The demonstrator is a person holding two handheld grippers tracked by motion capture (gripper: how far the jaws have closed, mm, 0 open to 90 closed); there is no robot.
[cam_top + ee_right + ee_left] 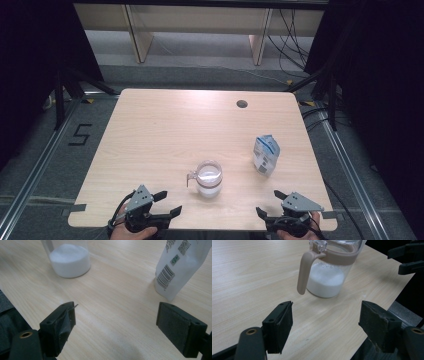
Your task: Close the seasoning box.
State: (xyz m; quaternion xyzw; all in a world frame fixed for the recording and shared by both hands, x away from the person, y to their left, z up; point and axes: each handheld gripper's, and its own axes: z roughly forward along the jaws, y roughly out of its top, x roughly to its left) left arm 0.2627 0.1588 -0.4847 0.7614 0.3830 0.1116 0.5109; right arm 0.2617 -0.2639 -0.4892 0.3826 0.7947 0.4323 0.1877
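Two things stood on the pale wooden tabletop (165, 125): one clear plastic jug (208, 178), part filled with a white powder (325, 280), and one white-and-blue bag (265, 154). The jug sat near the front edge, about midway between the two hands, with its tan handle (305, 273) turned toward the person's left side and a tan band around its upper wall. The bag stood upright well to the right of the jug and a little farther back, its barcode panel (165, 277) showing in the right gripper view. One round hole (242, 104) pierced the tabletop near its far edge. Two grippers were held at the near edge, one in each hand. The left gripper (162, 204) pointed toward the jug, its fingers (279, 325) spread wide with bare tabletop between them; they touched nothing, and the jug's handle hung just ahead of them, apart from the pads. The right gripper (269, 203) sat at the front right corner, its fingers (178, 326) likewise spread wide and holding nothing, with the jug ahead to one side and the bag ahead to the other, neither between the pads. In the left gripper view the other gripper's two black fingers (409, 260) showed beyond the jug, past the tabletop's edge.
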